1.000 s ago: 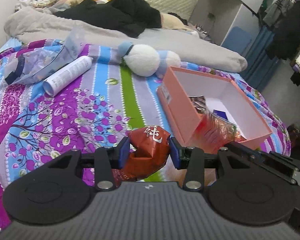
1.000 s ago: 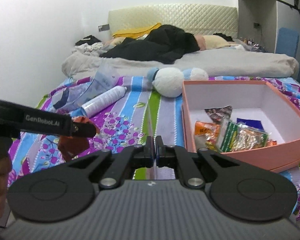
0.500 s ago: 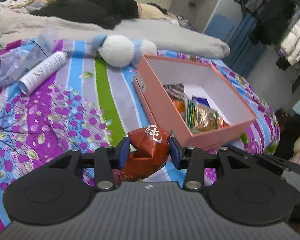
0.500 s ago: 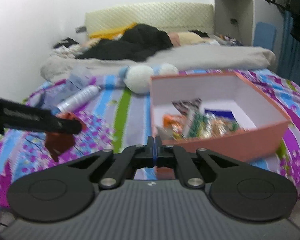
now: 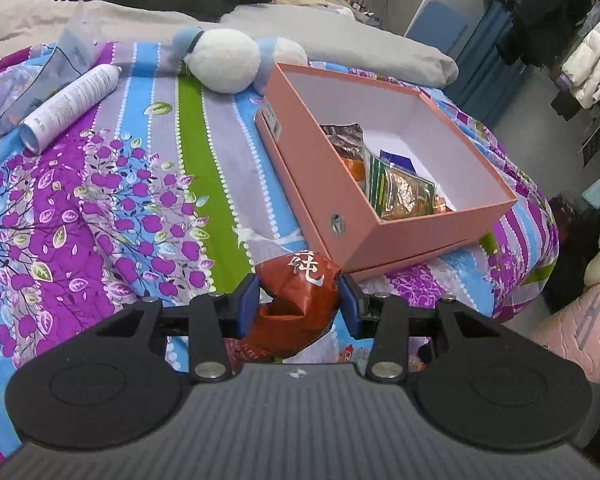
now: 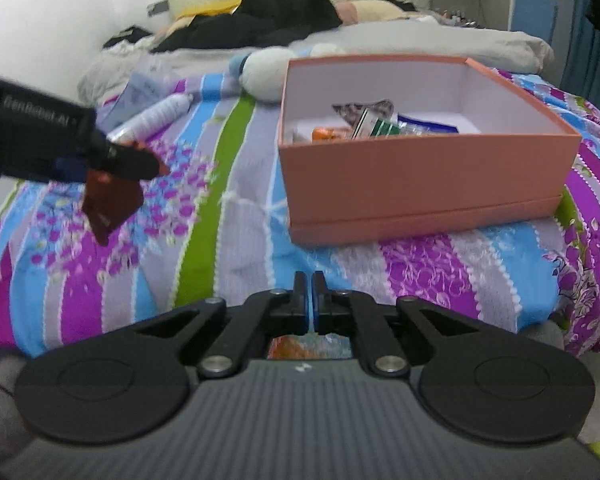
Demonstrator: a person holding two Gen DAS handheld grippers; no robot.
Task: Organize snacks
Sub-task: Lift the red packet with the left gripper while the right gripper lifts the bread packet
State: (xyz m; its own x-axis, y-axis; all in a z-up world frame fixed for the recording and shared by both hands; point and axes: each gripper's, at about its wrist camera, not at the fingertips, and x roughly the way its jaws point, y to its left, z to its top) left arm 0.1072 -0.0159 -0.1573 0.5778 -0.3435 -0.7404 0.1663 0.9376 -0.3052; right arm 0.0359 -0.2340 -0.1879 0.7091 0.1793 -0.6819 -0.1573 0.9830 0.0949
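The left tool point(image 5: 298, 304) pinched a red snack bag point(image 5: 296, 308) above the bed point(image 5: 100, 200), just short of the pink box point(image 5: 340, 200). The right tool point(image 6: 309, 296), empty, was parting its jaws. Next, the bag likely needed carrying over the box rim and dropping.

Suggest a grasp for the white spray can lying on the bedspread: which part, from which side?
Take the white spray can mid-body from above, pads across its width. It lies flat on the bedspread, angled, long sides exposed, so a crosswise pinch should seat best. The far end sits against a plastic bag; stay nearer the open near end. The left claw holds a red snack packet.
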